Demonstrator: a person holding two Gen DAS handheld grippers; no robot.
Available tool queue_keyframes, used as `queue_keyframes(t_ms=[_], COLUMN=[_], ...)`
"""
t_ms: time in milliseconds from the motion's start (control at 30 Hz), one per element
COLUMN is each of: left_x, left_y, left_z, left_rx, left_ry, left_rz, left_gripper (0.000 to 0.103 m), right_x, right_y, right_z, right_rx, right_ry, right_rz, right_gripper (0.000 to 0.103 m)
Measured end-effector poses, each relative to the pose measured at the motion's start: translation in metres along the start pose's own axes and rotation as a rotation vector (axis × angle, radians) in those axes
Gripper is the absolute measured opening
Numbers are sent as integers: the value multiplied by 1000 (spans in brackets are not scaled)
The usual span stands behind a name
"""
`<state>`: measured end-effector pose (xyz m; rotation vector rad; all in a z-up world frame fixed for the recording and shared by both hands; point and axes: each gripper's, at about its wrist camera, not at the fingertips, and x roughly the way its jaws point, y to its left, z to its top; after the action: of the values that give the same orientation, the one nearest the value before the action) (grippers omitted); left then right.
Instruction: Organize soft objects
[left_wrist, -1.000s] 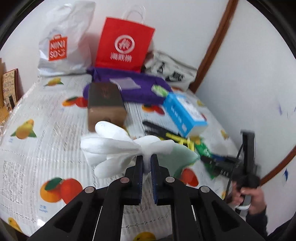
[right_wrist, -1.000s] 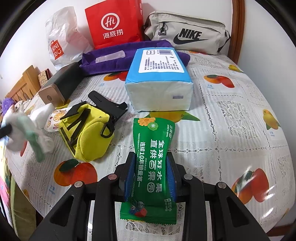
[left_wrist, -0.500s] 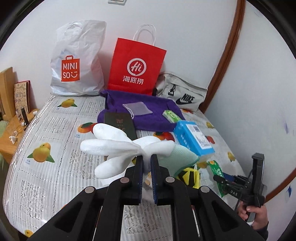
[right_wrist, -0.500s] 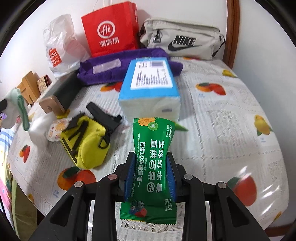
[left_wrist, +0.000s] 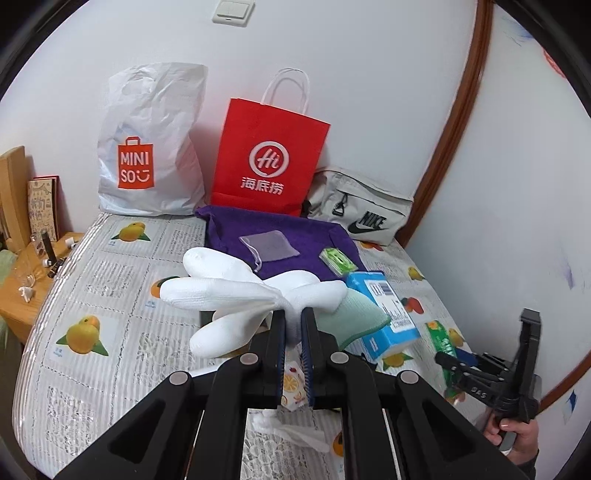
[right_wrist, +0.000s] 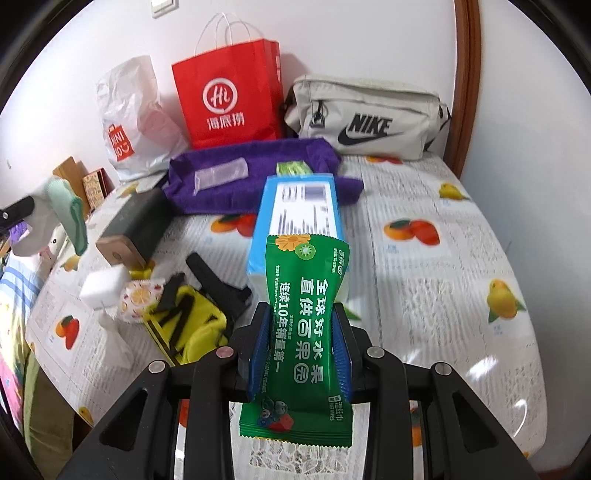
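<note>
My left gripper is shut on a white work glove with a pale green cuff, held in the air above the table; the same glove hangs at the left edge of the right wrist view. My right gripper is shut on a green wet-wipes packet, lifted off the fruit-print tablecloth. In the left wrist view that right gripper and the green packet appear at the lower right, with a hand on the handle.
On the table lie a blue tissue pack, a yellow pouch, a purple towel, a dark box and a white sponge. A red paper bag, a white plastic bag and a beige waist bag stand against the wall.
Both grippers have risen with their loads; the table and its objects now look smaller and farther below. The green packet has come up off the cloth. Neither grip has changed.
</note>
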<state>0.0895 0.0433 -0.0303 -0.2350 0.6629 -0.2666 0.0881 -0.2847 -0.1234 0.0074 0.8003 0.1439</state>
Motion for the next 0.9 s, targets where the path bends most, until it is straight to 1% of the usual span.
queue_keyframes(t_ms=[367,900], left_x=[10,26], left_y=[7,15], left_z=[23,58], left_rx=[-41,-58], left_ry=[-10,-42], left_rz=[38,66], left_gripper=[8,8], right_x=[-9,-5], right_y=[-2,-1], right_z=[51,110], right_rx=[-19,-40], right_ry=[-60,-114], right_rz=[26,42], right_gripper=[32,32])
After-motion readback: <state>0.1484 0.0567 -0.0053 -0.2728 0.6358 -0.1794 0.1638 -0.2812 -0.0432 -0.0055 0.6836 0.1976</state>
